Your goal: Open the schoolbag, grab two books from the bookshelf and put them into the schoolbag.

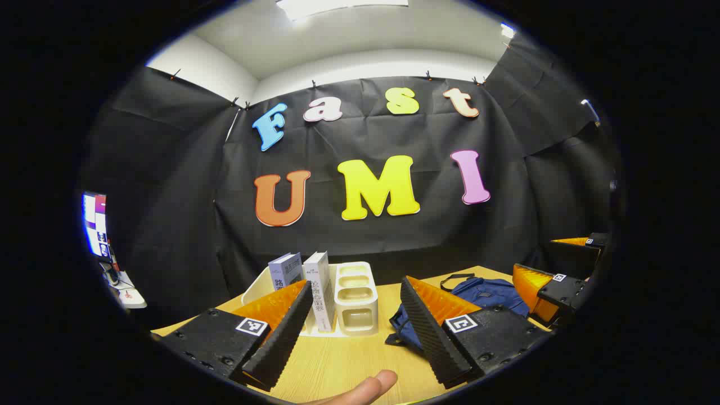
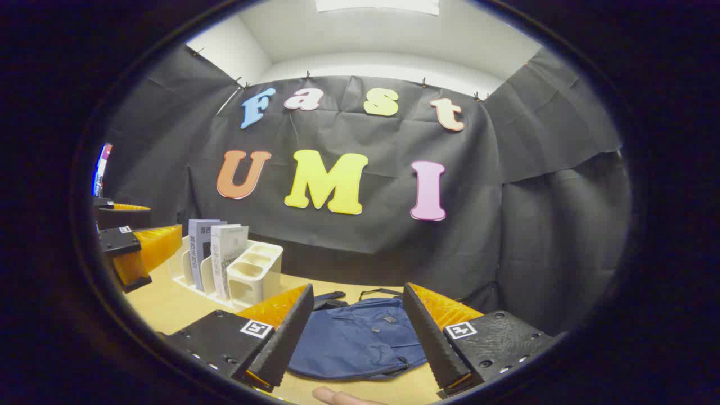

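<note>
A blue schoolbag [image 2: 360, 337] lies flat on the wooden table [image 2: 163, 306], just beyond my right gripper [image 2: 358, 287], which is open and holds nothing. In the left gripper view the schoolbag [image 1: 489, 292] is right of my left gripper [image 1: 356, 281], also open and holding nothing. A white bookshelf [image 1: 354, 298] stands straight ahead of the left gripper with two upright books [image 1: 318, 281] in its slots. From the right gripper view the bookshelf [image 2: 253, 275] and books [image 2: 216, 247] are at the left, with the left gripper [image 2: 163, 219] beside them.
A fingertip of the holding hand [image 1: 365, 388] shows at the bottom edge. A lit monitor [image 1: 94, 224] stands off the table at the far left. The other gripper [image 1: 554, 264] hovers past the schoolbag at the right. Black cloth walls close in the table's back.
</note>
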